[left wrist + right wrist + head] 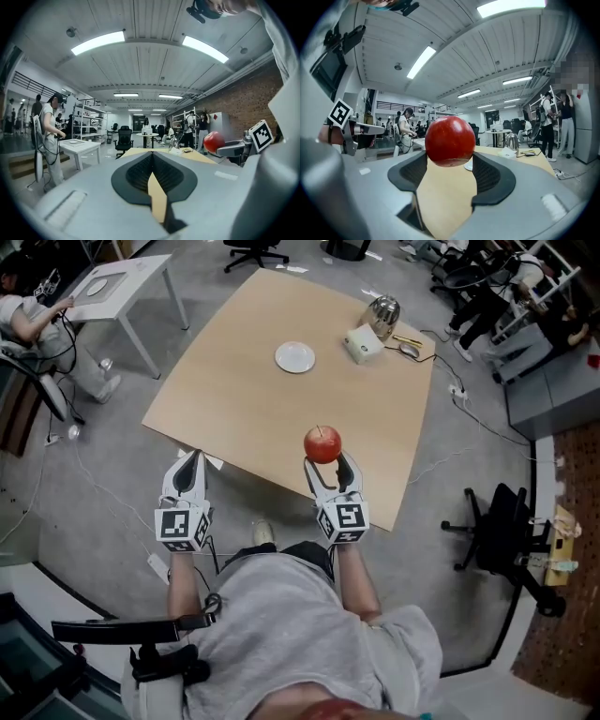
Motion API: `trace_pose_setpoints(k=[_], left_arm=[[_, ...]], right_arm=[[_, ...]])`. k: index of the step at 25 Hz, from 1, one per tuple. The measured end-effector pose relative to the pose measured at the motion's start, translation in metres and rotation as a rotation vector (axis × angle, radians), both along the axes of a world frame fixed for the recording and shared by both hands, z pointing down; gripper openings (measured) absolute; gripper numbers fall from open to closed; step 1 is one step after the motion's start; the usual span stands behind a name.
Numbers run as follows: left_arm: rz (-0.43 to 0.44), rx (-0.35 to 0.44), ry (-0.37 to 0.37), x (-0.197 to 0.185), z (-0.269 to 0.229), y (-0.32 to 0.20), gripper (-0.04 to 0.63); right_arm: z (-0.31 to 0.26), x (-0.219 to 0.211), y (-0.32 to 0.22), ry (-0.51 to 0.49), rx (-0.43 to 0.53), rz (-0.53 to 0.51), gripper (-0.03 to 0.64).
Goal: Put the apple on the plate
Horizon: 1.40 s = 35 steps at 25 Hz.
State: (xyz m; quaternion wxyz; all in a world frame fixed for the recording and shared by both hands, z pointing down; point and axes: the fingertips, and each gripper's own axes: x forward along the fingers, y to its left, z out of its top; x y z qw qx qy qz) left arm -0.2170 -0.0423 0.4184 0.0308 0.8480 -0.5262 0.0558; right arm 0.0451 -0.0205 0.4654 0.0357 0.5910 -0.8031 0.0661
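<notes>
Left gripper (191, 461) has its jaws pressed together on nothing and hangs just off the near table edge. Beside it, right gripper (324, 465) clamps the red apple (322, 443) at its jaw tips, over the near edge of the tan table (234, 409). White plate (295, 357) sits mid-table, well apart from the apple, with a white box (363, 343) and metal kettle (382, 315) farther back.

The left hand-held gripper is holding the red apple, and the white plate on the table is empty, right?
No: the right hand-held gripper holds the apple, as the right gripper view shows; the left hand-held gripper is shut, empty. The plate on the table is indeed empty.
</notes>
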Motion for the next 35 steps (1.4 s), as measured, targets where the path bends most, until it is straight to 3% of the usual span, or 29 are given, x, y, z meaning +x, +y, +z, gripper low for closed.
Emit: trace_pose_setpoints(k=[15,21,27,35], left_arm=[[0.062,-0.040,0.013,0.011,0.019,-0.060,0.019],[0.034,-0.057,-0.004,0.016,0.031,-0.101,0.020],[0.063,-0.057,0.030,0.024,0.022,-0.118,0.020],[0.065,-0.099,-0.003,0.037,0.044,-0.157,0.020]], right_arm=[[0.009,0.020,-0.064,0.019,-0.005,0.087,0.307],[0.017,0.031,-0.117,-0.003,0.012,0.070,0.308],[0.015,0.035,-0.143,-0.045,0.039,0.055,0.308],[0.033,0.041,-0.202,-0.035,0.037,0.030,0.308]])
